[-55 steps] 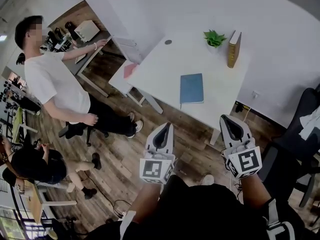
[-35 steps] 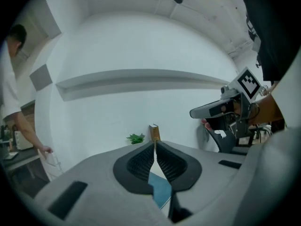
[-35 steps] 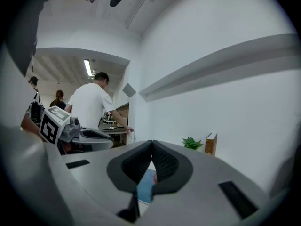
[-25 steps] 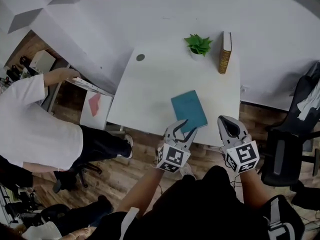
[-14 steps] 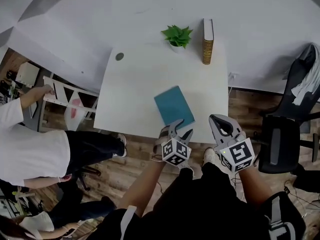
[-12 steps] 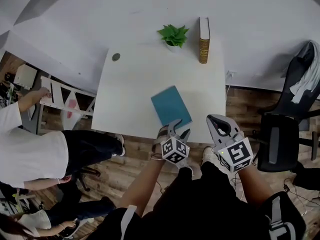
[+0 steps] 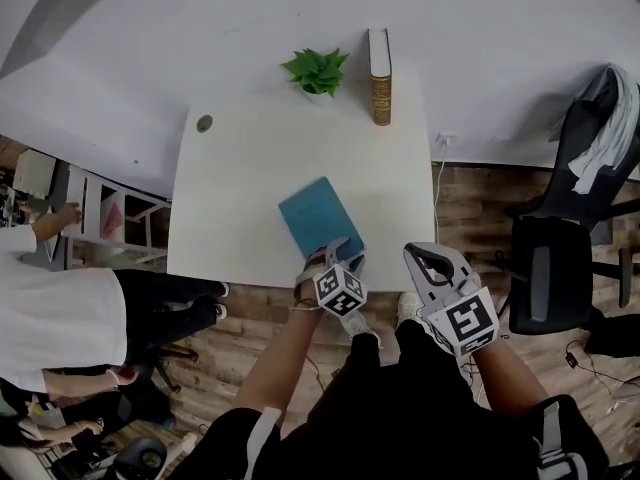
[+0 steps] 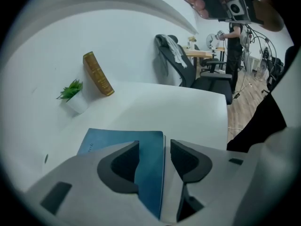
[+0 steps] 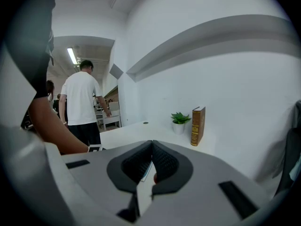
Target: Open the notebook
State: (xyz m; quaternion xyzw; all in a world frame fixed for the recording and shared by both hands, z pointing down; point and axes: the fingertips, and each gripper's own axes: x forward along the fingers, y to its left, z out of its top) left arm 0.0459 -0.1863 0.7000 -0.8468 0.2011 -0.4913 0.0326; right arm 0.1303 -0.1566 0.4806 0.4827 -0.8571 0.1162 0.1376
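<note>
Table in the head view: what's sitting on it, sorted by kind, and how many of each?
notebook, blue: 1
book, brown, standing upright: 1
plant, potted: 1
Total: 3

- Head view: from high above, facing steeply down on the white table (image 7: 250, 168); plant (image 7: 315, 70) at 12 o'clock, brown book (image 7: 380, 88) at 1 o'clock;
- Left gripper view: close over the blue notebook (image 8: 122, 142), looking along the tabletop; plant at 9 o'clock;
- Right gripper view: by the table's near edge, almost level; plant and book at 3 o'clock;
- All three share table, plant and book.
</note>
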